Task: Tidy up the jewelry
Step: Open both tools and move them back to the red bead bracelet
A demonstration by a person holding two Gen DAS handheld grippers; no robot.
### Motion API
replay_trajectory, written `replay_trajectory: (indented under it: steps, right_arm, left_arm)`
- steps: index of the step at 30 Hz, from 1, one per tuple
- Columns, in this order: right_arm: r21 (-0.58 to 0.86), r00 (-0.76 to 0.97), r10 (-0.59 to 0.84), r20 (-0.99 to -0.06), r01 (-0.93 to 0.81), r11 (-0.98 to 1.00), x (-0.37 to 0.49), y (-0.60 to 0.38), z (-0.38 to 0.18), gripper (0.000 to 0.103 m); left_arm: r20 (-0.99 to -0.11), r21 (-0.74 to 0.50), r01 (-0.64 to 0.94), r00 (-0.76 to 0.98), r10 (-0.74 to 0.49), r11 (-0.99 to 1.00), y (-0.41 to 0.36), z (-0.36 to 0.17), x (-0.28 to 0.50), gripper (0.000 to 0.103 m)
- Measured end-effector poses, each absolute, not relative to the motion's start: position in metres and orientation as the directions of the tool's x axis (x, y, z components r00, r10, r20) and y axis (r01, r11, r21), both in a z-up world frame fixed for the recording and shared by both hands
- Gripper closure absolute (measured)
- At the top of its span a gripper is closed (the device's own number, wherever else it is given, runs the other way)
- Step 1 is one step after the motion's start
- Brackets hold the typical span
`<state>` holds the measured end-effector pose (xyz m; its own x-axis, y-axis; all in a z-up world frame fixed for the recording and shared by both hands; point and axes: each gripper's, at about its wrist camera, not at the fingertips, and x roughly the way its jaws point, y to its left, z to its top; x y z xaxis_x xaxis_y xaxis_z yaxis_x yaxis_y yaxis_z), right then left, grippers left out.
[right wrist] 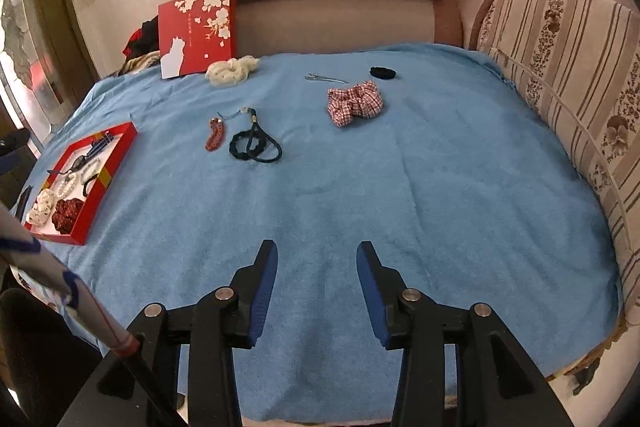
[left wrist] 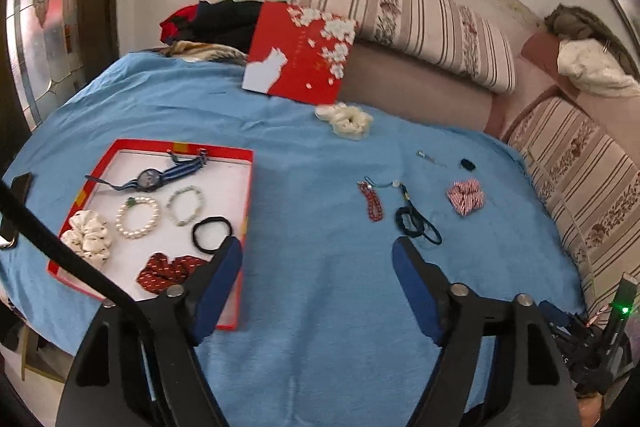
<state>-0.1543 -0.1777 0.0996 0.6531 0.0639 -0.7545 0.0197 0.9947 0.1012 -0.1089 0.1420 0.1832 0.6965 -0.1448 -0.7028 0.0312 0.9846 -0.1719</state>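
- Jewelry is seen in two groups on a blue blanket (right wrist: 400, 187): some pieces in a red tray (left wrist: 236, 227), others loose on the cloth.
- In the left wrist view the tray is placed at about nine o'clock; its long axis runs from near to far, tilted slightly right.
- Inside it, a watch (left wrist: 150, 179) with a blue striped strap is laid across the far end, its strap running left to right.
- Below the watch, a pearl bracelet (left wrist: 138, 217) and a pale bead bracelet (left wrist: 185, 205) are set side by side, with a black hair tie (left wrist: 212, 233), a white scrunchie (left wrist: 88, 237) and a red scrunchie (left wrist: 168, 271) nearer.
- Loose at about one o'clock, a red bead strand (left wrist: 370, 201) is stretched near to far, just beside a dark cord bracelet (left wrist: 416, 221).
- A checked scrunchie (right wrist: 354, 103), a metal hair clip (right wrist: 326, 79) lying left to right, and a cream scrunchie (right wrist: 232, 67) are found farther off.
- A red box lid (right wrist: 196, 31) printed with white blossoms and a white cat is leaned against the sofa (right wrist: 340, 15); its small writing cannot be read.
- The left gripper (left wrist: 318, 251) is held with fingers spread wide, nothing between them.
- The right gripper (right wrist: 317, 253) is likewise parted and empty above the blanket.
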Motion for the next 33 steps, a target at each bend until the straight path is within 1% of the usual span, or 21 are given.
replay_trajectory:
  steps: [4, 8, 9, 11, 13, 15, 17, 19, 21, 23, 25, 26, 28, 29, 30, 31, 33]
  right_arm:
    - [0.108, 0.64, 0.078, -0.765, 0.008, 0.994, -0.133, -0.174, 0.087, 0.058]
    - [0.101, 0.616, 0.093, -0.782, -0.021, 0.995, -0.096, -0.164, 0.071, 0.058]
    - [0.105, 0.615, 0.1, -0.782, -0.028, 0.994, -0.088, -0.162, 0.07, 0.058]
    - [0.113, 0.616, 0.118, -0.779, -0.047, 0.993, -0.066, -0.155, 0.067, 0.058]
    - [0.117, 0.621, 0.127, -0.773, -0.058, 0.991, -0.042, -0.151, 0.065, 0.058]
    - [0.118, 0.628, 0.132, -0.767, -0.064, 0.991, -0.022, -0.148, 0.062, 0.058]
    - [0.126, 0.645, 0.135, -0.752, -0.061, 0.99, 0.0, -0.15, 0.059, 0.058]
    - [0.168, 0.645, 0.161, -0.747, -0.051, 0.984, 0.013, -0.158, 0.052, 0.058]
    - [0.201, 0.629, 0.174, -0.757, -0.029, 0.979, 0.021, -0.167, 0.042, 0.058]
    - [0.241, 0.604, 0.204, -0.77, -0.021, 0.97, 0.028, -0.173, 0.035, 0.058]
    - [0.244, 0.611, 0.212, -0.763, -0.032, 0.969, 0.028, -0.172, 0.037, 0.058]
    - [0.237, 0.615, 0.209, -0.761, -0.038, 0.971, 0.029, -0.171, 0.038, 0.058]
    - [0.218, 0.623, 0.203, -0.755, -0.053, 0.974, 0.029, -0.167, 0.04, 0.058]
    - [0.213, 0.625, 0.201, -0.755, -0.056, 0.975, 0.029, -0.166, 0.04, 0.058]
    - [0.208, 0.625, 0.199, -0.755, -0.06, 0.976, 0.029, -0.165, 0.041, 0.058]
    - [0.206, 0.624, 0.199, -0.755, -0.063, 0.977, 0.029, -0.163, 0.041, 0.058]
    - [0.206, 0.62, 0.202, -0.758, -0.067, 0.976, 0.029, -0.161, 0.039, 0.058]
  left_arm:
    - [-0.754, -0.155, 0.026, 0.642, -0.135, 0.988, 0.125, 0.155, -0.08, 0.026]
    - [-0.783, -0.138, 0.037, 0.608, -0.132, 0.99, 0.114, 0.131, -0.05, 0.026]
    - [-0.786, -0.144, 0.036, 0.602, -0.137, 0.989, 0.114, 0.126, -0.043, 0.028]
    - [-0.794, -0.174, 0.045, 0.584, -0.167, 0.984, 0.111, 0.115, -0.028, 0.037]
    - [-0.813, -0.198, 0.057, 0.548, -0.197, 0.979, 0.106, 0.102, -0.011, 0.055]
    - [-0.831, -0.214, 0.072, 0.51, -0.22, 0.974, 0.096, 0.088, 0.01, 0.064]
    - [-0.835, -0.239, 0.087, 0.49, -0.251, 0.967, 0.084, 0.074, 0.032, 0.064]
    - [-0.84, -0.258, 0.1, 0.469, -0.274, 0.961, 0.072, 0.063, 0.05, 0.064]
    - [-0.839, -0.286, 0.108, 0.451, -0.304, 0.952, 0.06, 0.05, 0.073, 0.064]
    - [-0.844, -0.291, 0.102, 0.44, -0.306, 0.951, 0.052, 0.039, 0.091, 0.064]
    - [-0.86, -0.283, 0.098, 0.414, -0.297, 0.954, 0.043, 0.024, 0.107, 0.065]
    - [-0.865, -0.259, 0.094, 0.42, -0.274, 0.961, 0.039, 0.019, 0.114, 0.069]
    - [-0.872, -0.195, 0.101, 0.437, -0.219, 0.976, 0.034, 0.02, 0.117, 0.096]
    - [-0.877, -0.204, 0.093, 0.424, -0.224, 0.974, 0.037, 0.021, 0.117, 0.096]
    - [-0.873, -0.249, 0.069, 0.417, -0.255, 0.966, 0.046, 0.022, 0.115, 0.096]
    - [-0.872, -0.264, 0.05, 0.414, -0.261, 0.963, 0.054, 0.024, 0.111, 0.096]
    - [-0.876, -0.249, 0.02, 0.421, -0.234, 0.968, 0.074, 0.028, 0.097, 0.096]
